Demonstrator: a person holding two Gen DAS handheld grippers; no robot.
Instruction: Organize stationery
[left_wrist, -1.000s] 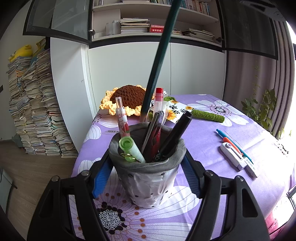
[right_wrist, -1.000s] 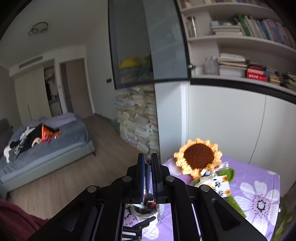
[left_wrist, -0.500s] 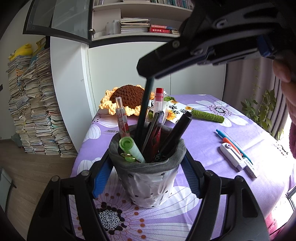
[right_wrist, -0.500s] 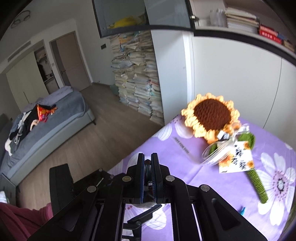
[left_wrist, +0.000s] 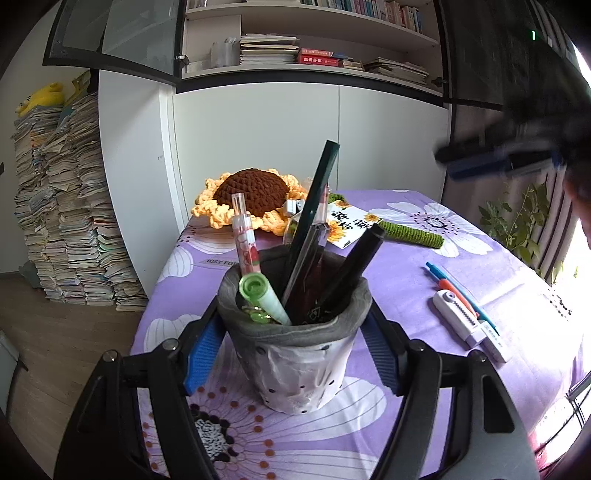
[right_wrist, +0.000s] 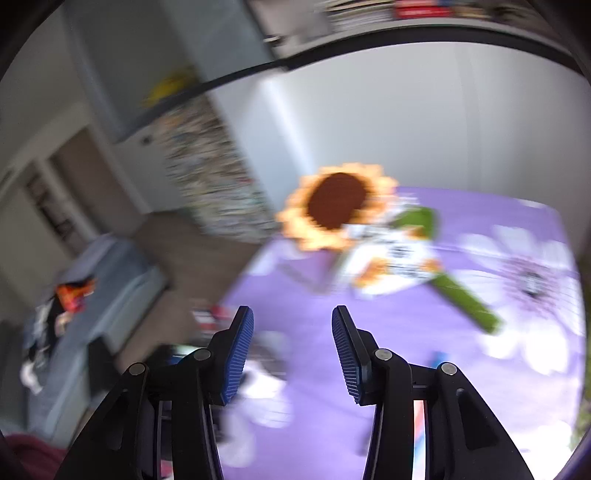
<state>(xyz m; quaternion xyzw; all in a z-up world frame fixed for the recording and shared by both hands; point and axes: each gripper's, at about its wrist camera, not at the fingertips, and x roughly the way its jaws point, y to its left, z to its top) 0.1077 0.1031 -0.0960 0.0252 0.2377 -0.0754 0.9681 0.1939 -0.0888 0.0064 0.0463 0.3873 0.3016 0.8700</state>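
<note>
My left gripper (left_wrist: 291, 350) is shut on a grey-rimmed white pen holder (left_wrist: 295, 354) that stands on the purple floral tablecloth (left_wrist: 424, 306). The holder has several pens in it, among them a long dark green pencil (left_wrist: 314, 206), a black marker (left_wrist: 354, 266) and a green-capped pen (left_wrist: 262, 299). My right gripper (right_wrist: 291, 347) is open and empty above the table, blurred by motion; it also shows in the left wrist view (left_wrist: 495, 158) at the upper right. A blue pen (left_wrist: 458, 291), an orange pen (left_wrist: 448, 286) and a white correction tape (left_wrist: 469, 325) lie on the cloth to the right.
A crocheted sunflower (left_wrist: 251, 199) with a green stem (left_wrist: 410, 232) and a printed card (left_wrist: 347, 221) lies at the table's far end. White cabinets and bookshelves stand behind. Stacked papers (left_wrist: 62, 206) are on the floor at left.
My right gripper has let go of the dark green pencil, which now stands in the holder. It has opened and pulled away to the upper right. The left gripper has not moved.
</note>
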